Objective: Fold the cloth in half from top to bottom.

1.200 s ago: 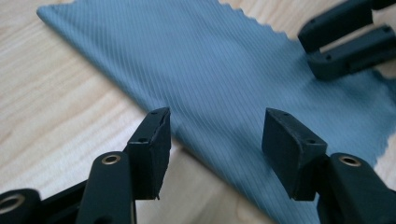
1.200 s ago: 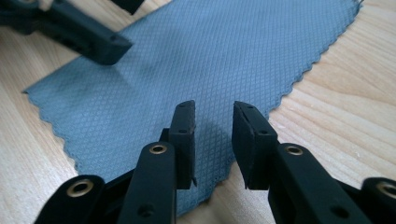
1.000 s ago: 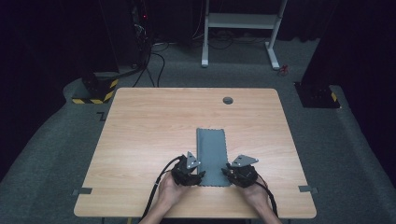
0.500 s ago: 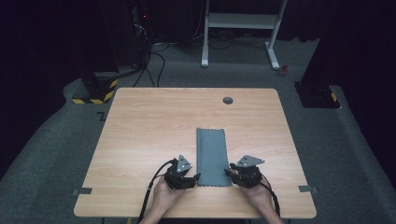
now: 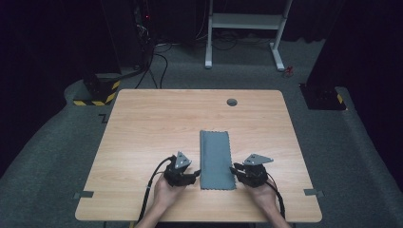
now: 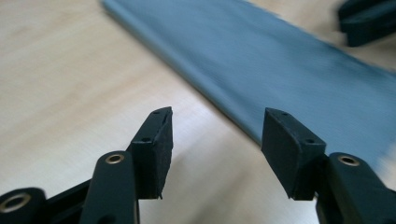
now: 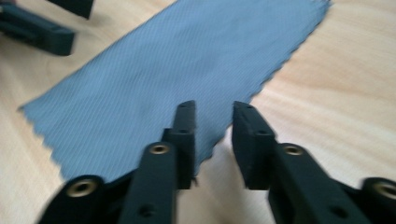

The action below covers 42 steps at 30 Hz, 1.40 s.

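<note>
While the grey cloth (image 5: 216, 159) lies flat on the bench (image 5: 142, 133), toward its near edge, my left gripper (image 5: 192, 176) flanks it with jaws spread wide, and my right gripper (image 5: 234, 170) holds its jaws narrowly parted at the cloth's right edge.

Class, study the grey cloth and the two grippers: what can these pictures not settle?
- Grey cloth: high view too small to tell single or folded.
- Left gripper: cloth's near corner hidden behind its own jaw.
- Right gripper: motion blur hides whether it touches the cloth's zigzag edge.
- Round thing: too small to identify.
</note>
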### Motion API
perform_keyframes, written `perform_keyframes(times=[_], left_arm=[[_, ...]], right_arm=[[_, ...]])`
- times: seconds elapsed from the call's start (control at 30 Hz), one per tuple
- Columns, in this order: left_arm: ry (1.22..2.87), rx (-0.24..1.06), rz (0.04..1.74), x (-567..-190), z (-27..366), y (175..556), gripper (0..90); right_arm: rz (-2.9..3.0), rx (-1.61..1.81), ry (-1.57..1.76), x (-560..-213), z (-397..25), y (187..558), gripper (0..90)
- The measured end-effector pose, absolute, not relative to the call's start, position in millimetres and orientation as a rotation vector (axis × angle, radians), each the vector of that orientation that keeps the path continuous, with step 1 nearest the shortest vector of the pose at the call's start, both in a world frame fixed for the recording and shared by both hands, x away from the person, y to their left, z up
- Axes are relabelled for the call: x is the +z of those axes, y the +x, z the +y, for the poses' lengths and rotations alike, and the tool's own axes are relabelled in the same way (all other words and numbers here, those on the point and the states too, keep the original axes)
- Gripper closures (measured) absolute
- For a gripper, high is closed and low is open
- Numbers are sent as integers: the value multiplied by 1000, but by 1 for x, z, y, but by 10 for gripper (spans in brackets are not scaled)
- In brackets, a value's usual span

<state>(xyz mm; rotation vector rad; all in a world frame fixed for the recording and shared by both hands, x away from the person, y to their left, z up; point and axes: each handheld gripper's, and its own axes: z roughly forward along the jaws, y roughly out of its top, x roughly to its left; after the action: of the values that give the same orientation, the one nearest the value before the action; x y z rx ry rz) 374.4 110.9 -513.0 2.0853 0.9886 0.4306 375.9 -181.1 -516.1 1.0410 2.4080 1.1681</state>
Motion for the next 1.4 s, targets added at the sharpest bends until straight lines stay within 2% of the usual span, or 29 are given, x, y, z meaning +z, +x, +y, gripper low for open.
perform_keyframes(times=[0.13,0.4,0.6,0.83,1.03,1.4], left_arm=[[2086,450,1019,-509,99,407,455],[2111,509,1075,-509,79,451,468],[2135,551,1111,-514,84,457,471],[2131,527,1128,-517,91,459,450],[2047,500,1129,-525,100,458,408],[2039,458,1178,-519,106,469,451]], right_arm=[[2415,1146,1044,-513,-176,392,837],[2381,1135,1066,-513,-159,414,833],[2398,1094,1038,-516,-152,424,821],[2420,1050,1026,-520,-154,427,780],[2419,1077,1019,-522,-158,426,760],[2380,1108,1180,-511,-167,442,712]])
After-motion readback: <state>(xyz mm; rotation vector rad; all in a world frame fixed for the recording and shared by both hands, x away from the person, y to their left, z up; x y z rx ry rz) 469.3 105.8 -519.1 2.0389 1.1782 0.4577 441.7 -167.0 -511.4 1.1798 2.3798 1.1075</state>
